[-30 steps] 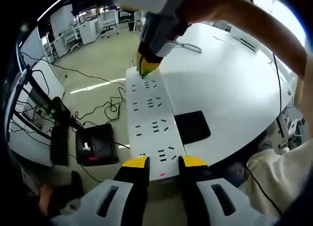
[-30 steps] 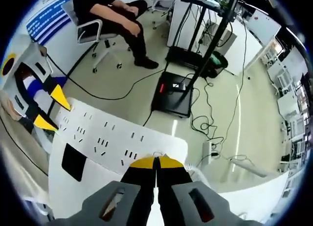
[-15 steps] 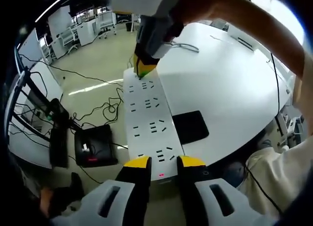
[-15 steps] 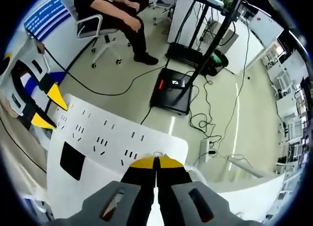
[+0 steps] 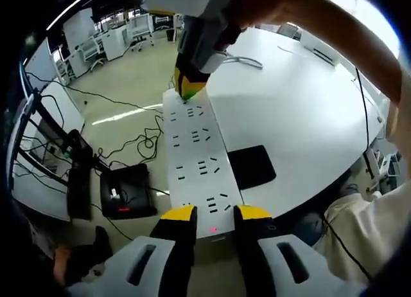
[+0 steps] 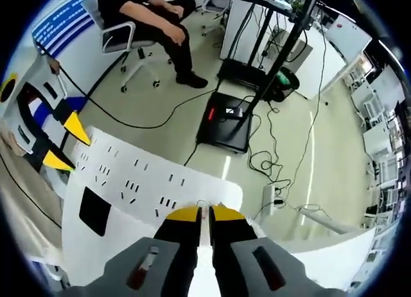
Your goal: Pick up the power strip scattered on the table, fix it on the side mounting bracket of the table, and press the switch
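A long white power strip [image 5: 198, 157] lies along the edge of the white table [image 5: 302, 110], with a red light glowing at its near end. My left gripper [image 5: 215, 213] holds that near end, one jaw on each long side. In the right gripper view the left gripper [image 6: 64, 144] shows as two yellow tips flanking the strip's [image 6: 138, 181] far end. My right gripper [image 6: 204, 213] rests at the strip's opposite end, its jaws a small gap apart with white showing between them. In the left gripper view the right gripper [image 5: 186, 88] comes down from above onto the strip.
A black pad [image 5: 252, 167] lies on the table beside the strip. Below the table edge a black box [image 6: 226, 122] with a red light sits on the floor among cables. A person sits on a chair [image 6: 122, 36] farther off. A person's arm [image 5: 321, 33] crosses above the table.
My right gripper's jaws, pressed together before, have parted a little. The strip and the left gripper have hardly moved.
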Demonstrator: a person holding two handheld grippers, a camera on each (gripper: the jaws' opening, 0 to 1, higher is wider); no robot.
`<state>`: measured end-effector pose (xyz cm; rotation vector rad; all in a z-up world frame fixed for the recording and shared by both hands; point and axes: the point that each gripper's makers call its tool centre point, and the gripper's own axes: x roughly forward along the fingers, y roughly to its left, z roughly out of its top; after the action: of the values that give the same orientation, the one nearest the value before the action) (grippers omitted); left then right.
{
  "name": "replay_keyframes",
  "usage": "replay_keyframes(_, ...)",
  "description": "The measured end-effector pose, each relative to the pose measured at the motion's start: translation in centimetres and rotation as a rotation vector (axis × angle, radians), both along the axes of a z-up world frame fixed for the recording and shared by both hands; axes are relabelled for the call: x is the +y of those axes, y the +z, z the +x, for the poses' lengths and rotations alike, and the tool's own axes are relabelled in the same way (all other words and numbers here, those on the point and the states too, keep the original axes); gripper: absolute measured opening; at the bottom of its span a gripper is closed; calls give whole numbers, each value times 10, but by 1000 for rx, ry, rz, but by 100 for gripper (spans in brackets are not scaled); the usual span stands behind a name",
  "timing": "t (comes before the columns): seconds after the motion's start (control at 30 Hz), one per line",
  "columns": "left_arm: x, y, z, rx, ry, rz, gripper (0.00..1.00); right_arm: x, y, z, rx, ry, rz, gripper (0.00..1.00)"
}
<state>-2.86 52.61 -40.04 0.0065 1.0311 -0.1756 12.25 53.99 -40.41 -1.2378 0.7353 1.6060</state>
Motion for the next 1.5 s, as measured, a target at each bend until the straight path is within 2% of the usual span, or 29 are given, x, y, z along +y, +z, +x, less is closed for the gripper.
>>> replay_keyframes(0.1,2,0,-1,-1,11,-19,32,1,1,-2,24,-14,9,6)
replay_keyframes(0.47,1,2,0,-35,15,-30,34,0,13,-4,30,-40,61,6)
replay_keyframes(0.83,-2,2,-2,-29,16,-31,34,-3,19,-6,40,-53,86,6)
replay_keyframes(1.03,-2,2,-1,-26,14,-30,34,-3,25,-7,70,-66,117,6)
replay_keyframes(1.33,-1,1,0,-30,19,-35,34,-8,39,-7,93,-97,185,6)
replay_keyframes(1.5,-1,2,-2,-51,20,-39,34,-18,45,-8,92,-106,204,5)
